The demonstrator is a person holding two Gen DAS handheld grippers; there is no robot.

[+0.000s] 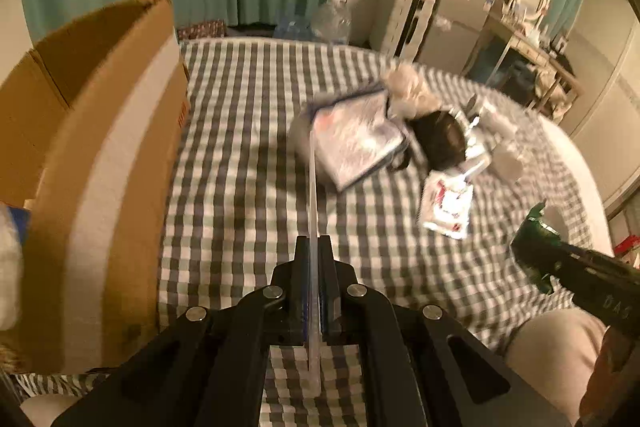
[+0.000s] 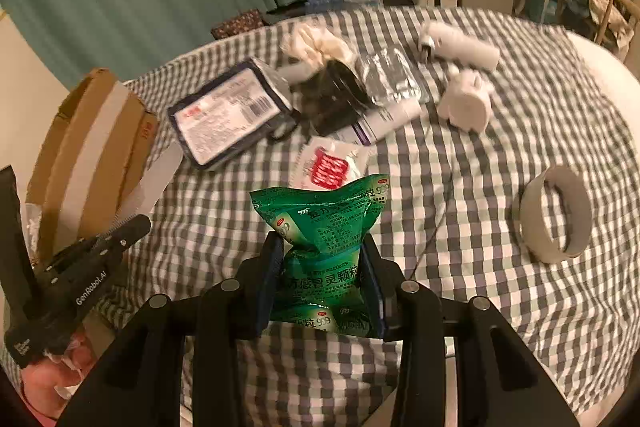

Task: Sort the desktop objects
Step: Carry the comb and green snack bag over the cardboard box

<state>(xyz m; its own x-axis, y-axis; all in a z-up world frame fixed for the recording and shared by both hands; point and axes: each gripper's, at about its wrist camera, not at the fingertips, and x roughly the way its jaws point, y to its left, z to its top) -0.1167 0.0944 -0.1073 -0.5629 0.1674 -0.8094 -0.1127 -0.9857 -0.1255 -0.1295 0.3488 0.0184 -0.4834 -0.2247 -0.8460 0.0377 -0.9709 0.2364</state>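
While the checked bedspread point(image 2: 480, 187) lay strewn with things, the left gripper point(image 1: 314, 251) was clamped edge-on upon a clear plastic ruler point(image 1: 313, 195), its jaws pressed together on the thin strip, which stuck out ahead over the cloth; the right gripper point(image 2: 320, 259) was closed on a green medicine sachet point(image 2: 324, 227), the packet crumpled between its pads above the bed; a cardboard box point(image 1: 100, 167) stood at the left, just beside the left gripper; farther off lay a dark-edged labelled pouch point(image 2: 228, 115), a white packet with a red mark point(image 2: 328, 167), a white pig-shaped figure point(image 2: 468, 103) and a tape roll point(image 2: 556, 215), well apart from the rest.
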